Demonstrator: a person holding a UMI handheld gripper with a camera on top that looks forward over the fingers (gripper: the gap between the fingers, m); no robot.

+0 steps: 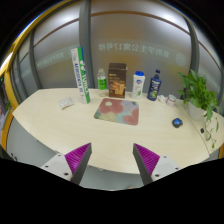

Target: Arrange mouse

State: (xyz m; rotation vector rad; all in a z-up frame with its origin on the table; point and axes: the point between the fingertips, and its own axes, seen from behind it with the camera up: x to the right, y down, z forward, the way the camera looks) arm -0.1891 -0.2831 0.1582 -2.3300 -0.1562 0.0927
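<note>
Tongs [112,160] spread and empty, well short of small dark-blue mouse [177,122] on table [60,125].

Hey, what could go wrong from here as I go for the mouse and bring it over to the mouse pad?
1. The mouse lies far beyond the open gripper, off to one side near the plant; reaching across might brush its leaves.
2. It sits near the table edge, so a clumsy grab may push it off.
3. Bottles stand just behind the mouse pad; overshooting could topple one.
</note>
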